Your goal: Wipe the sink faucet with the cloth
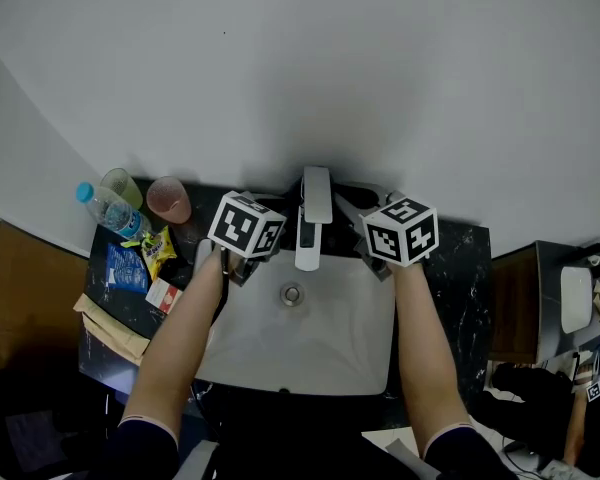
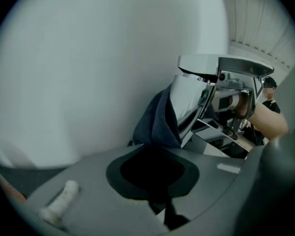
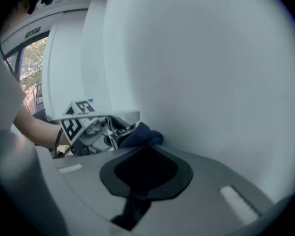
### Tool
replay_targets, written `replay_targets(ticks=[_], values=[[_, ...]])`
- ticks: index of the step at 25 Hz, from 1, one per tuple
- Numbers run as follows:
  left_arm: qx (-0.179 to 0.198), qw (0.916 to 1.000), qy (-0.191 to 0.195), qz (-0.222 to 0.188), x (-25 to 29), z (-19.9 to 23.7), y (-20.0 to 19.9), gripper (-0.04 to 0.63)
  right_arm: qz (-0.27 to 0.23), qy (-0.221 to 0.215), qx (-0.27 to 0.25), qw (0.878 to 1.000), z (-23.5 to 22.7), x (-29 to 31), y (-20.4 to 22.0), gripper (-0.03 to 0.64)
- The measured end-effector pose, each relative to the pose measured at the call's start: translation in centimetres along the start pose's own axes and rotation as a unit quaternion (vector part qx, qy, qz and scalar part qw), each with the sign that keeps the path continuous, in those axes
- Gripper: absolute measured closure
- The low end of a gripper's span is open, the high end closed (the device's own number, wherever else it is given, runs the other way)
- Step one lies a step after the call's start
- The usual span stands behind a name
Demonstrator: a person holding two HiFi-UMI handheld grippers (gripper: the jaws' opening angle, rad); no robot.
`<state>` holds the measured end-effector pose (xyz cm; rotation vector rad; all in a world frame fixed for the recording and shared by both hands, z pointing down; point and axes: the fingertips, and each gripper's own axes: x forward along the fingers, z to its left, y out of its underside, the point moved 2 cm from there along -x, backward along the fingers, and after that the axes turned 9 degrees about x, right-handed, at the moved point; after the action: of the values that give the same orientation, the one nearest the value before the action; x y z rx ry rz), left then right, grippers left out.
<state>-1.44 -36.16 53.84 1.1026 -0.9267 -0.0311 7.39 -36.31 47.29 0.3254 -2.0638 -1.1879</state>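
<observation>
Jaws on the left gripper point(image 2: 155, 156) are pressed together on one end of the dark blue cloth point(image 2: 157, 123), which rises from them and lies against the chrome faucet point(image 2: 196, 100). The right gripper point(image 3: 145, 157) is likewise closed tight on a bunched blue end just beside the faucet. The cloth therefore seems to be held as a band round the far side of the faucet body, one end in each gripper, and the wipe looks under way. To do it well, both pinches should stay firm and the band taut. One end should be drawn near while the other gives, so the fabric slides over the metal rather than slipping off the top or snagging under the lever. The band should then work down toward the base. The head view alone gives the layout: the two grippers flank the faucet at the far rim of the white sink point(image 1: 365, 363). A dark stone counter point(image 1: 465, 268) surrounds the sink, with a water bottle point(image 1: 110, 209), two cups and snack packets point(image 1: 132, 265) on its left. It hides the pinch itself under the marker cubes, which only the gripper views show. The left gripper view adds a person point(image 2: 270, 102) beyond the faucet. The right gripper view shows the left marker cube point(image 3: 78, 118) and a window point(image 3: 32, 65).
</observation>
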Motion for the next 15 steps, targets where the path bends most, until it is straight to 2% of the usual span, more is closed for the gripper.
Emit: replay_targets(ticks=[2, 5, 11, 15], values=[[0.006, 1.0000, -0.003, 0.001, -0.1, 0.0, -0.2, 0.577, -0.016, 0.001, -0.006, 1.000, 0.3, -0.6, -1.2, 0.592], [0.013, 0.9995, -0.008, -0.029, -1.2, 0.0, -1.8, 0.577, -0.015, 0.005, -0.012, 1.000, 0.3, -0.5, -1.3, 0.592], [0.038, 0.9947, -0.021, -0.094, -4.5, -0.2, -6.8, 0.577, 0.060, 0.026, -0.028, 0.997, -0.7, 1.7, 2.7, 0.593], [0.053, 0.9925, -0.024, -0.107, -5.4, -0.5, -8.3, 0.577, 0.105, 0.032, -0.034, 0.993, -1.3, 2.8, 4.8, 0.594]])
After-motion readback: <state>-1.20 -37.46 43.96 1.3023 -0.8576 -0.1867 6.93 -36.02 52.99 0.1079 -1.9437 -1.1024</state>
